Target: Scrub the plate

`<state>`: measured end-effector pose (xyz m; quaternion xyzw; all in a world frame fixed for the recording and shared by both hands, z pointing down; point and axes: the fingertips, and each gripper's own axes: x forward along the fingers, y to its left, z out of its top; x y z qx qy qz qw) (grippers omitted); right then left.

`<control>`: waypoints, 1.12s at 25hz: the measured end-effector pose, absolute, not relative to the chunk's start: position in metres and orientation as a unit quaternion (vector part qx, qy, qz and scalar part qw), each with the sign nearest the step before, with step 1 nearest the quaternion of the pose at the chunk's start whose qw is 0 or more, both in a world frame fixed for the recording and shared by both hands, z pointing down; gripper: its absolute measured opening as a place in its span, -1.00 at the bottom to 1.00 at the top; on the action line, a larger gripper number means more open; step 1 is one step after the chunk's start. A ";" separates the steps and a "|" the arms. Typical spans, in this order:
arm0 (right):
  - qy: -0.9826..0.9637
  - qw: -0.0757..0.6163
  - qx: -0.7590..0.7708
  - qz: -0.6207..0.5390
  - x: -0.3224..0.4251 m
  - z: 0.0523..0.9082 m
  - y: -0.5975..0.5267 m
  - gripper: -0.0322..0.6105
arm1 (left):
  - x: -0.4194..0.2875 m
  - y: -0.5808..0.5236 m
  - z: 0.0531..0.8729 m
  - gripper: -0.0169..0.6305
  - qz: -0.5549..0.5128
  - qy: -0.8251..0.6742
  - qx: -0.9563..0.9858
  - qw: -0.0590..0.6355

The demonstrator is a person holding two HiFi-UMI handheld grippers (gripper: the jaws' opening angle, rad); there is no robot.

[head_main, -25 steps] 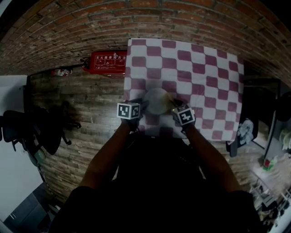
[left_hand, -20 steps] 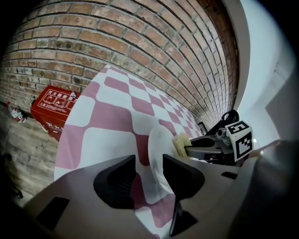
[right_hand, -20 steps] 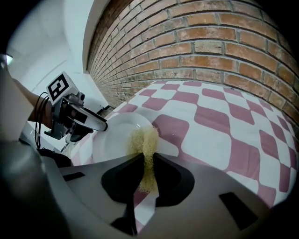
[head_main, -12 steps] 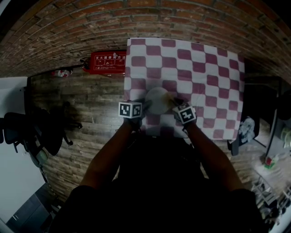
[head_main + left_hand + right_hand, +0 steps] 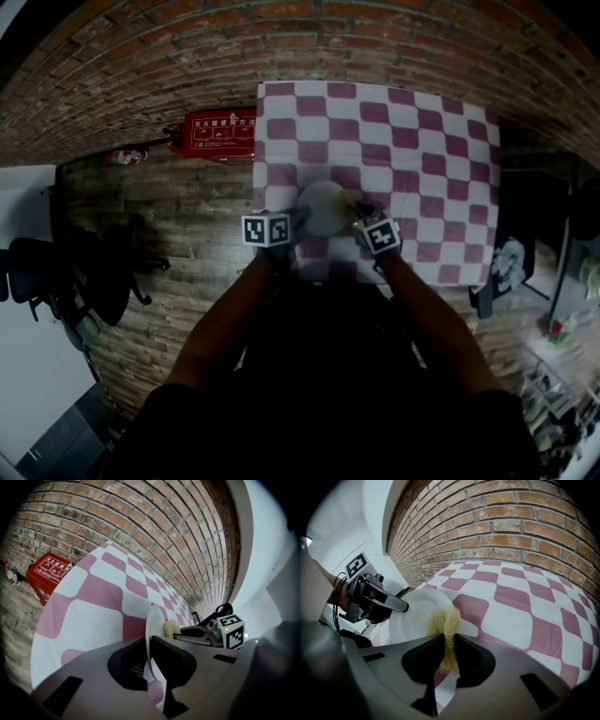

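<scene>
The head view is dim. The checkered tablecloth is its one well-lit patch, the person's torso below the cloth is almost black, and the brick wall beyond the cloth bows with fisheye distortion towards dark corners. Both gripper views are brighter and evenly lit. The white plate on the cloth looks washed out, and the nearest foreground is soft.

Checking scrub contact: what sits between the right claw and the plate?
A yellow scrub pad, pinched in the right claw, with its tip at the rim of the plate. The right gripper view shows this.
</scene>
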<state>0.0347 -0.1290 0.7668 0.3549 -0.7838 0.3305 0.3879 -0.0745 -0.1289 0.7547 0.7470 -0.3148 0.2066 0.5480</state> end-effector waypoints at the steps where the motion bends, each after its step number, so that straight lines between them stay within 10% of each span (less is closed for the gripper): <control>1: -0.783 0.389 0.355 0.330 0.035 0.766 -0.129 -0.73 | -0.073 -0.130 0.751 -0.88 0.197 -0.314 0.746 0.553; 28: -0.849 0.341 0.346 0.209 0.024 0.625 -0.178 -0.73 | -0.046 -0.215 0.571 -0.88 0.052 -0.335 0.832 0.439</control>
